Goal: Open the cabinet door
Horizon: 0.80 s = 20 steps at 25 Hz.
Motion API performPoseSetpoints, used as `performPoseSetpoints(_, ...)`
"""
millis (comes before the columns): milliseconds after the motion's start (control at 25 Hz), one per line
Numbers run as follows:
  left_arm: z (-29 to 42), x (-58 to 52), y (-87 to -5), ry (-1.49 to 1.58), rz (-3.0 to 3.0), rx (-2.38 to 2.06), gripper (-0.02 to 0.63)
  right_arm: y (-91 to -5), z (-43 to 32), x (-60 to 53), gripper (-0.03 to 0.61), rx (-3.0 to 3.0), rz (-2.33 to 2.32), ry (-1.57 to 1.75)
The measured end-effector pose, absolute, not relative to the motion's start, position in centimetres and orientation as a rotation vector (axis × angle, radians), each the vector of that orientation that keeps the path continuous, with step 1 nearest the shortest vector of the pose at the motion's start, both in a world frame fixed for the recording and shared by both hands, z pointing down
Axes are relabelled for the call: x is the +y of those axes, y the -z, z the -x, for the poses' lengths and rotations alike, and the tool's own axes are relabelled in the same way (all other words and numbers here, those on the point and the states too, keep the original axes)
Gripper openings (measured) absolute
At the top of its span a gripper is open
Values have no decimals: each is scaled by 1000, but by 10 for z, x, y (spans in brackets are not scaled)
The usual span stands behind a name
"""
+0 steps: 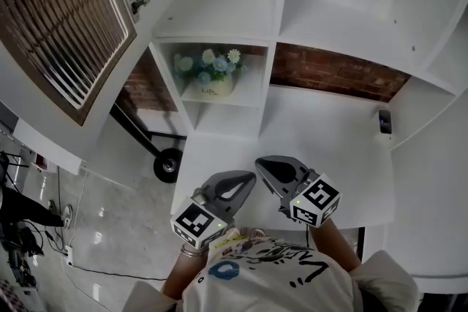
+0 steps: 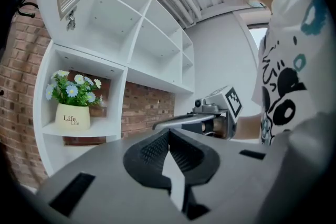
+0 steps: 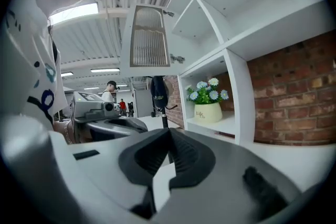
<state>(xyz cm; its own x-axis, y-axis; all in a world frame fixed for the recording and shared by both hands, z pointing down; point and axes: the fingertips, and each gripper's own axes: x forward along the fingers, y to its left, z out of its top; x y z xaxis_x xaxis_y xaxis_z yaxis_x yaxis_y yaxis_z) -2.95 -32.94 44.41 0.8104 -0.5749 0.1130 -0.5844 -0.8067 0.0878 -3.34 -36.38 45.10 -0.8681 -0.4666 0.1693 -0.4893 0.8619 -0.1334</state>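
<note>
In the head view, the brown slatted cabinet door with a white frame point(image 1: 62, 18) stands wide open at 10 o'clock, swung away from the big white wooden shelf unit point(image 1: 219, 11). A cream pot of blue and white flowers point(image 1: 212, 80) sits in a small cubby near 12 o'clock. Down at 6 o'clock, the left gripper point(image 1: 245, 185) has its grey jaws pressed together with nothing between them. Just beside it, the right gripper point(image 1: 265, 166) is closed and empty too.

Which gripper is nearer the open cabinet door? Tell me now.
Left. The left gripper sits below and right of the cabinet door; the right gripper lies farther right, beyond it.
</note>
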Motion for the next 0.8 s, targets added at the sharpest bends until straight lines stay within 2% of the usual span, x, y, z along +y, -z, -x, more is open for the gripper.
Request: performPoseSetpoints(800, 9, -319, -456, -120, -2884, -790, 15, -478, 0, -336, 26, -2839, -849, -426)
